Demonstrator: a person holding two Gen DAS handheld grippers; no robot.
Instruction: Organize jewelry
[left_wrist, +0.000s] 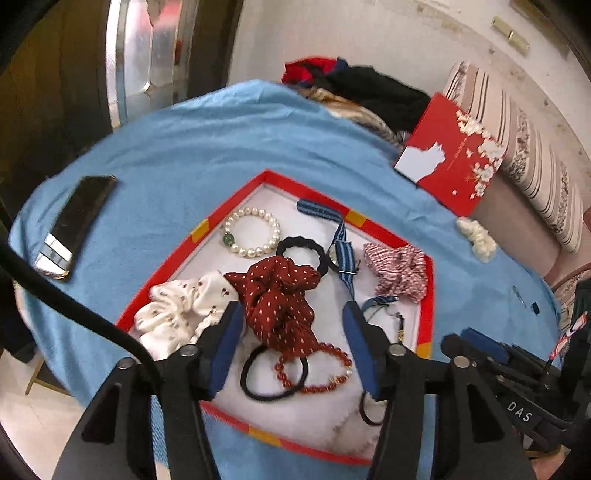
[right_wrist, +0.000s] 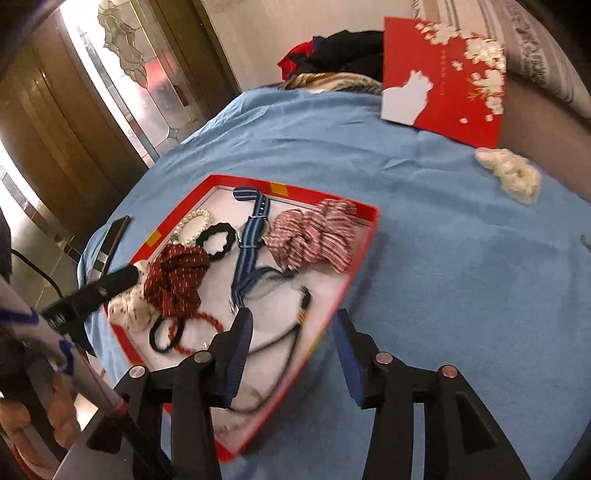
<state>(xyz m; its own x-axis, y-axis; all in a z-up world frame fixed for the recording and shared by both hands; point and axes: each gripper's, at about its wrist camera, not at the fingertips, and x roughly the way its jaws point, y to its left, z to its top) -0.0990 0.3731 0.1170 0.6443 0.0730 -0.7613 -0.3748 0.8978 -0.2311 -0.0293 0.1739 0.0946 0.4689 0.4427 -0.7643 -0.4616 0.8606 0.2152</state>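
Note:
A red-rimmed white tray (left_wrist: 229, 201) (right_wrist: 364, 236) lies on the blue cloth. It holds a pearl bracelet (left_wrist: 253, 232), a black hair tie (left_wrist: 301, 251), a blue striped strap (right_wrist: 251, 236), a dark red dotted scrunchie (left_wrist: 277, 295) (right_wrist: 175, 275), a white scrunchie (left_wrist: 177, 306), a red striped scrunchie (left_wrist: 399, 271) (right_wrist: 314, 236), a red bead bracelet (left_wrist: 317, 369) and a black cord (right_wrist: 291, 347). My left gripper (left_wrist: 291, 321) is open above the dotted scrunchie. My right gripper (right_wrist: 293, 332) is open over the tray's near right rim. A cream scrunchie (left_wrist: 478, 236) (right_wrist: 511, 177) lies on the cloth outside the tray.
A phone (left_wrist: 74, 225) lies on the cloth at the left. A red box lid (left_wrist: 454, 162) (right_wrist: 447, 81) leans at the back right beside a striped sofa (left_wrist: 535, 162). Dark clothes (left_wrist: 369, 92) are piled at the back. A black cable (left_wrist: 74, 310) crosses the left.

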